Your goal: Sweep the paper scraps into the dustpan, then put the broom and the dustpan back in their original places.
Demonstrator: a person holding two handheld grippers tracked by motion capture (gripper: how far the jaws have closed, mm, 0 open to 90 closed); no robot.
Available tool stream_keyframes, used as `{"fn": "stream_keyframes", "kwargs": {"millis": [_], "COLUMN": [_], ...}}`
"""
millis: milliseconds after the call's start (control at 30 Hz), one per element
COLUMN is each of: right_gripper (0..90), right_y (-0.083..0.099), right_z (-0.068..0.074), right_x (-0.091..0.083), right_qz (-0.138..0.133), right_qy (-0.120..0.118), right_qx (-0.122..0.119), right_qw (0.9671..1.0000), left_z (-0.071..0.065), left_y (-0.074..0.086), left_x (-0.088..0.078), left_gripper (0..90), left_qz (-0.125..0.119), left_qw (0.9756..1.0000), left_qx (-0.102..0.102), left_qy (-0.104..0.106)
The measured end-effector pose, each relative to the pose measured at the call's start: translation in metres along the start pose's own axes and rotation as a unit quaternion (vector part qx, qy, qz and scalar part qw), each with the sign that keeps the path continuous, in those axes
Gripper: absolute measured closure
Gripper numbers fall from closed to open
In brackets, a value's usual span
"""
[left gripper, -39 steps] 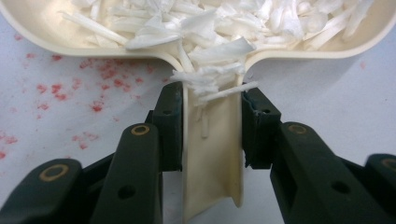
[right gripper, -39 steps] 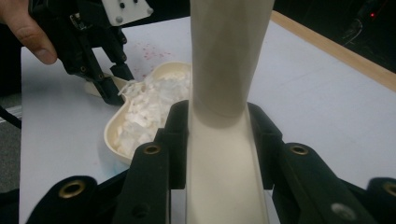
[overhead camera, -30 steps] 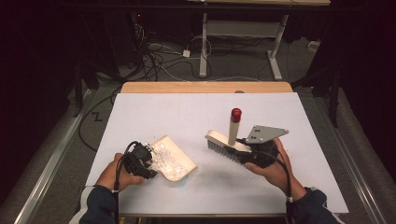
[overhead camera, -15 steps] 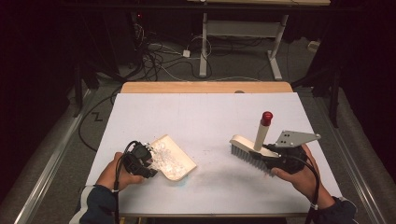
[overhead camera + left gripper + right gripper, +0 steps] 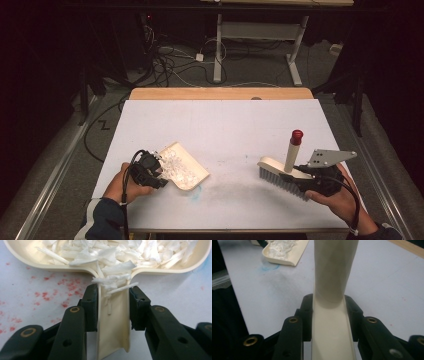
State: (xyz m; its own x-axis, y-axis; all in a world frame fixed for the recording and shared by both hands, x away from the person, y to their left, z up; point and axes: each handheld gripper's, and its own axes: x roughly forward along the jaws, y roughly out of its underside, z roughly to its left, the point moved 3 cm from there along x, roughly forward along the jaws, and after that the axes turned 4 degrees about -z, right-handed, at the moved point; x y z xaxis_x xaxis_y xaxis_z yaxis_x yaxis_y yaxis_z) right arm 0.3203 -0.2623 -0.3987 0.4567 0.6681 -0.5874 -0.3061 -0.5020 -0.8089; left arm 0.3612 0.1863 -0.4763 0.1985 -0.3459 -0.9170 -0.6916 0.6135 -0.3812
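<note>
A cream dustpan point(image 5: 187, 167) lies on the white table at the front left, heaped with white paper shreds point(image 5: 120, 255). My left gripper point(image 5: 150, 170) is shut on the dustpan's handle point(image 5: 113, 322), both pads pressed against its sides. At the front right my right gripper point(image 5: 312, 181) is shut on the cream body of a hand brush point(image 5: 280, 172), whose bristles rest on the table. The brush's handle point(image 5: 335, 267) rises upright between the jaws and ends in a red cap point(image 5: 297, 135).
The white table point(image 5: 220, 125) has a wooden strip along its far edge. A faint blue smudge point(image 5: 195, 192) marks the surface by the dustpan's lip, and red specks point(image 5: 47, 293) lie beside its handle. Cables and table legs cross the dark floor beyond.
My right gripper has carried the brush to the right, away from the dustpan, toward the table's right edge. The left gripper and dustpan have stayed put.
</note>
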Motion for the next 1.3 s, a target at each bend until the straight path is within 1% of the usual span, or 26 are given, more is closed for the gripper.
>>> {"fn": "stream_keyframes", "kwargs": {"millis": [100, 200, 333, 400, 500, 533, 567, 600, 667, 700, 733, 800, 867, 900, 933, 967, 1000, 1067, 1100, 1133, 1167, 1200, 1233, 1300], "right_gripper": [67.6, 67.6, 67.5, 67.6, 67.5, 67.6, 67.6, 67.6, 67.6, 67.5, 67.6, 67.5, 67.5, 67.5, 67.5, 67.4, 67.4, 67.1, 66.7, 66.3, 65.7, 64.6, 63.7, 62.0], "right_y": [0.004, 0.008, 0.009, 0.01, 0.009, 0.008, 0.007, 0.007, 0.006, 0.006, 0.006, 0.007, 0.008, 0.009, 0.009, 0.009, 0.008, 0.007, 0.006, 0.005, 0.004, 0.003, 0.002, 0.001], "right_z": [0.001, 0.001, -0.003, -0.006, -0.007, -0.007, -0.007, -0.006, -0.006, -0.007, -0.008, -0.013, -0.019, -0.022, -0.026, -0.03, -0.034, -0.043, -0.047, -0.05, -0.054, -0.058, -0.061, -0.067], "right_x": [-0.004, -0.005, -0.003, -0.001, 0.0, 0.0, 0.001, 0.001, 0.002, 0.003, 0.005, 0.009, 0.015, 0.018, 0.021, 0.025, 0.028, 0.034, 0.037, 0.039, 0.042, 0.045, 0.047, 0.052], "right_qz": [0.011, 0.018, 0.022, 0.024, 0.023, 0.021, 0.021, 0.021, 0.023, 0.026, 0.031, 0.039, 0.05, 0.054, 0.056, 0.057, 0.06, 0.063, 0.064, 0.065, 0.065, 0.065, 0.066, 0.069], "right_qy": [-0.012, -0.023, -0.043, -0.051, -0.066, -0.069, -0.074, -0.081, -0.09, -0.096, -0.096, -0.09, -0.089, -0.087, -0.082, -0.079, -0.076, -0.068, -0.066, -0.063, -0.063, -0.062, -0.059, -0.055], "right_qx": [0.002, -0.001, 0.008, 0.015, 0.022, 0.022, 0.021, 0.022, 0.024, 0.027, 0.029, 0.032, 0.042, 0.043, 0.043, 0.049, 0.059, 0.069, 0.07, 0.075, 0.078, 0.083, 0.086, 0.093], "right_qw": [0.9999, 0.9996, 0.9988, 0.9983, 0.9973, 0.9972, 0.9968, 0.9963, 0.9953, 0.9947, 0.9945, 0.9947, 0.9939, 0.9939, 0.9941, 0.994, 0.9936, 0.9933, 0.9933, 0.993, 0.9928, 0.9925, 0.9924, 0.9917], "left_z": [0.002, 0.006, 0.014, 0.019, 0.026, 0.029, 0.032, 0.034, 0.037, 0.037, 0.037, 0.035, 0.03, 0.027, 0.023, 0.018, 0.013, 0.004, 0.0, -0.003, -0.005, -0.007, -0.008, -0.011], "left_y": [0.0, -0.001, -0.002, -0.002, -0.001, 0.0, 0.0, 0.0, 0.0, 0.0, 0.0, 0.0, -0.001, -0.001, -0.001, -0.002, -0.002, -0.001, -0.001, 0.0, 0.001, 0.001, 0.002, 0.004], "left_x": [0.001, -0.001, -0.002, -0.002, -0.003, -0.004, -0.005, -0.005, -0.005, -0.004, -0.003, -0.001, 0.0, 0.001, 0.002, 0.004, 0.006, 0.009, 0.01, 0.009, 0.008, 0.008, 0.007, 0.008], "left_gripper": [62.3, 62.1, 61.3, 61.3, 61.3, 61.2, 60.5, 60.1, 60.0, 59.4, 58.5, 54.6, 48.4, 44.5, 41.9, 38.5, 34.1, 28.3, 27.4, 25.7, 25.4, 25.5, 25.5, 25.4], "left_qz": [-0.009, -0.024, -0.043, -0.051, -0.059, -0.068, -0.077, -0.083, -0.091, -0.092, -0.093, -0.095, -0.093, -0.09, -0.084, -0.076, -0.068, -0.062, -0.061, -0.064, -0.066, -0.07, -0.074, -0.071], "left_qw": [0.9999, 0.9992, 0.9974, 0.996, 0.9931, 0.9915, 0.9892, 0.9872, 0.9845, 0.9841, 0.9838, 0.983, 0.9828, 0.9837, 0.9854, 0.9873, 0.9886, 0.9899, 0.9907, 0.9912, 0.9914, 0.9913, 0.9909, 0.9915], "left_qx": [-0.012, -0.029, -0.055, -0.068, -0.09, -0.098, -0.109, -0.12, -0.134, -0.138, -0.141, -0.145, -0.146, -0.141, -0.131, -0.123, -0.118, -0.108, -0.103, -0.1, -0.1, -0.099, -0.1, -0.093], "left_qy": [-0.004, -0.011, -0.019, -0.029, -0.046, -0.054, -0.061, -0.064, -0.065, -0.063, -0.061, -0.06, -0.064, -0.067, -0.069, -0.067, -0.065, -0.068, -0.066, -0.059, -0.053, -0.051, -0.052, -0.058]}}
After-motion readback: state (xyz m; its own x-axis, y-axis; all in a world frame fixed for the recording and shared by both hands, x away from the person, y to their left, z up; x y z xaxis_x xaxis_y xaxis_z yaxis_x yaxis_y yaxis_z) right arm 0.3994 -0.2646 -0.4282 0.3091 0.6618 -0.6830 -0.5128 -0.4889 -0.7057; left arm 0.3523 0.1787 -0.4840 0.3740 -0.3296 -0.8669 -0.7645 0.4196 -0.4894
